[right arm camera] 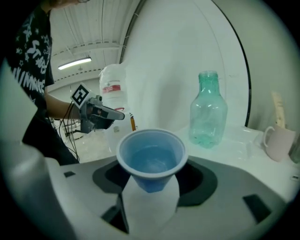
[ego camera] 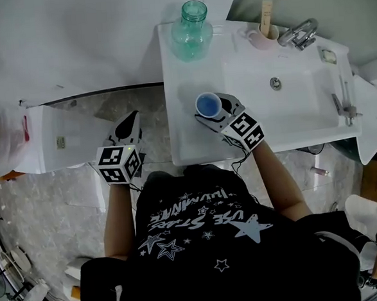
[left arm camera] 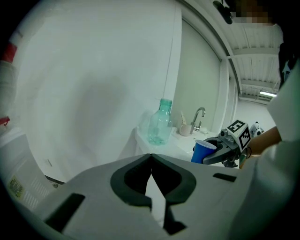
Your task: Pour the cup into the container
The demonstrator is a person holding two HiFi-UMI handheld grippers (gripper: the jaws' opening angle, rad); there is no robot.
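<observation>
A blue plastic cup [ego camera: 208, 105] stands upright between the jaws of my right gripper [ego camera: 214, 111], which is shut on it above the white counter [ego camera: 181, 144], left of the sink basin. In the right gripper view the cup [right arm camera: 151, 157] seems to hold clear liquid. A green glass bottle [ego camera: 192, 30] with an open mouth stands at the counter's far left corner, beyond the cup and apart from it. My left gripper [ego camera: 130, 123] hovers over the floor left of the counter, jaws together and empty. The left gripper view shows the cup [left arm camera: 202, 152] and bottle [left arm camera: 160, 123].
The sink basin [ego camera: 288, 107] lies right of the cup, with a faucet [ego camera: 299, 34] and a pink mug [ego camera: 262, 38] holding a wooden stick behind it. A white unit [ego camera: 53, 146] and a large water jug [ego camera: 1, 137] stand at the left.
</observation>
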